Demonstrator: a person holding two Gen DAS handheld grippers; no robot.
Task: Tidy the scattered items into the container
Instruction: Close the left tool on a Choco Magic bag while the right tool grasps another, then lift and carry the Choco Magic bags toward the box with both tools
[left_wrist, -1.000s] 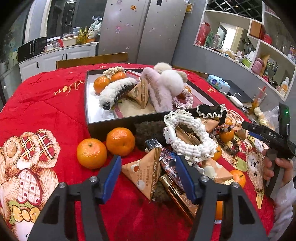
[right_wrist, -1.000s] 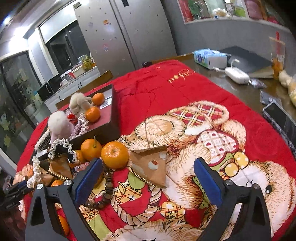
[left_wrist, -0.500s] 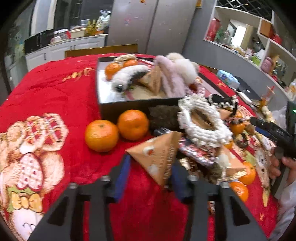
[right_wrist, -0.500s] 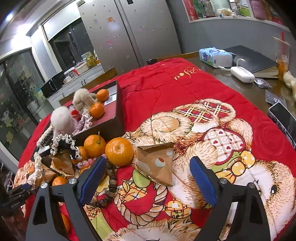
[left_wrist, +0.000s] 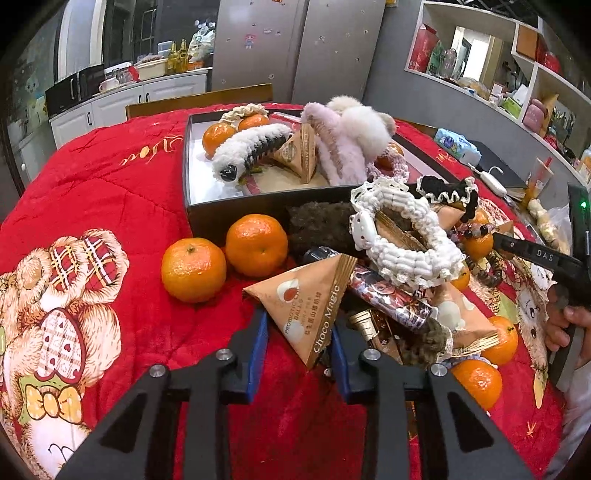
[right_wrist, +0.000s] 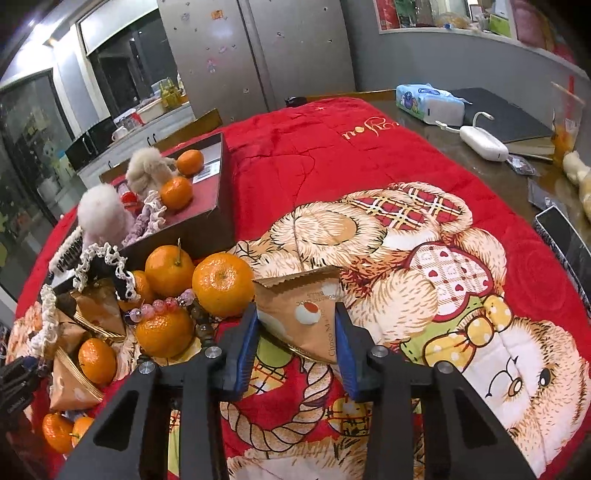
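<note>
Left tool (left_wrist: 298, 343) pinching Choco Magic packet (left_wrist: 308, 295), right tool (right_wrist: 295, 341) pinching another packet (right_wrist: 304, 314) (both triangular)

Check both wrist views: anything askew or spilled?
Nothing spilled or damaged. One oddity: the black lace scrunchie and the white crochet scrunchie hang at the black box front rim, half out. Each gripper, left and right, pinches its own triangular snack packet.
</note>
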